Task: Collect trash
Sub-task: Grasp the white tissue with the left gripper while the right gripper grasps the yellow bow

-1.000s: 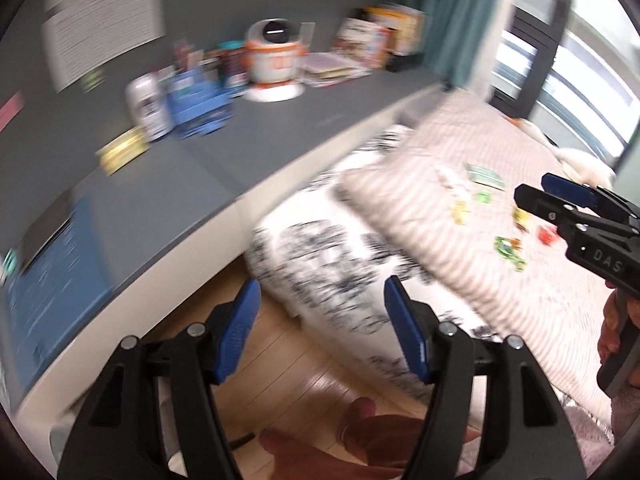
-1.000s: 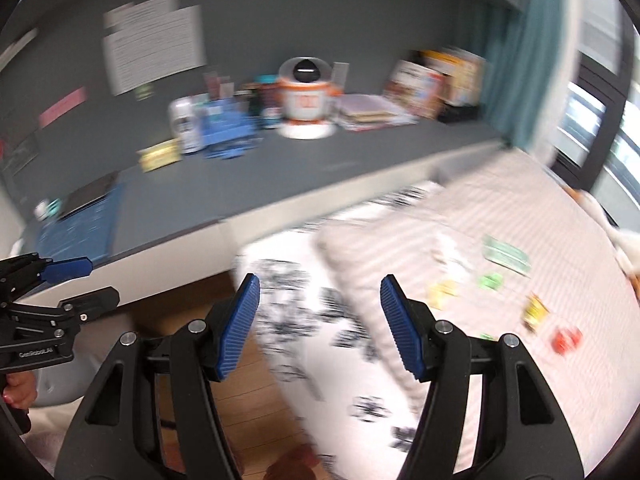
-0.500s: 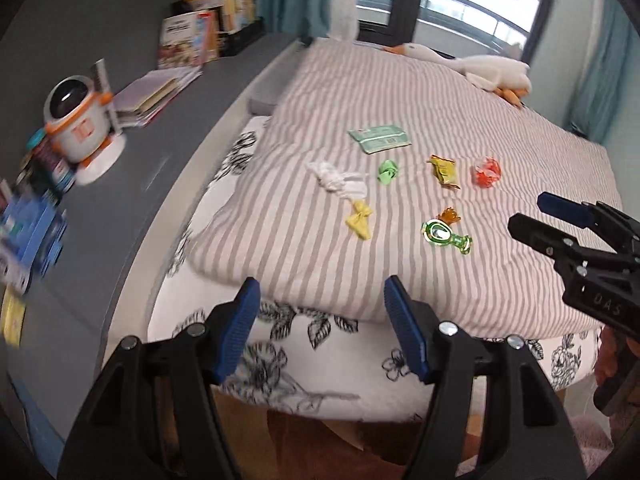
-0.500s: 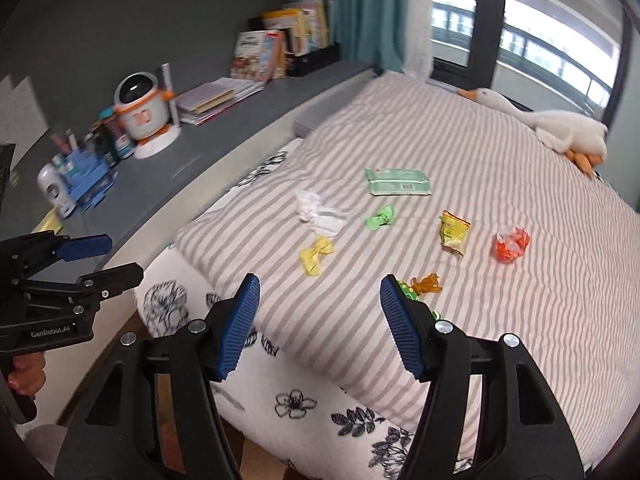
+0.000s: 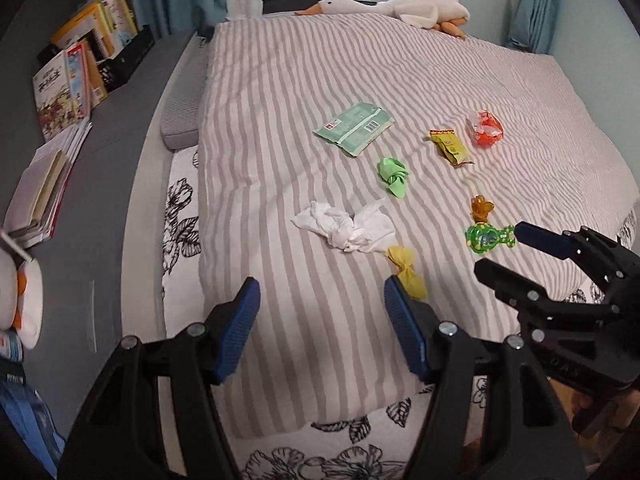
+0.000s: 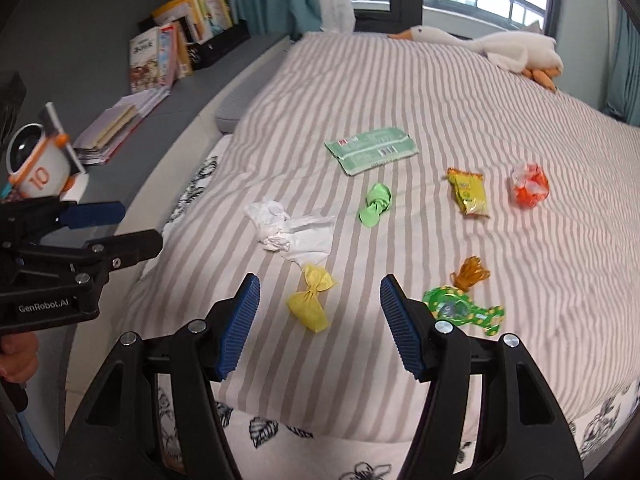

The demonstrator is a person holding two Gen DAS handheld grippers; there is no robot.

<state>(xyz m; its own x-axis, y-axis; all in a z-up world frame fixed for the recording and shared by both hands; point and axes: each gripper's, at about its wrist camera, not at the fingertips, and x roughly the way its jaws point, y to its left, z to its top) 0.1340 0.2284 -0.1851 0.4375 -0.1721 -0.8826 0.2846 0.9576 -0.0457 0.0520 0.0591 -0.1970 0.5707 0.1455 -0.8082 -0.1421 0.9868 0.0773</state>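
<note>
Both grippers hang over the near edge of a bed covered in a grey-and-white striped blanket (image 5: 304, 92), and both are empty. The left gripper (image 5: 322, 322) has its blue pads well apart over bare blanket, with nothing between them; the right gripper (image 6: 320, 320) is likewise spread wide, and through its gap shows a yellow twisted wrapper (image 6: 310, 302) lying on the blanket below, untouched. The trash is scattered across the near half of the bed. Just beyond the yellow wrapper, touching or nearly touching it, lies a crumpled white tissue (image 5: 348, 228). Farther off sits a small green wrapper (image 5: 393, 176), and beyond that a flat pale-green packet (image 5: 354, 128) with a barcode. To the right are a yellow-and-orange snack sachet (image 5: 450, 146) and, at the far right, a crumpled red-and-white wrapper (image 5: 485, 128). Nearer on the right lie a green patterned wrapper (image 5: 488, 236) and a small amber wrapper (image 5: 481, 208) just beyond it, the two close together. At the far end of the bed a white plush goose (image 5: 404, 6) lies by the window. Along the left runs a grey shelf (image 5: 116, 128) with upright books (image 5: 76, 76) and a white-and-orange robot toy (image 6: 38, 164).
</note>
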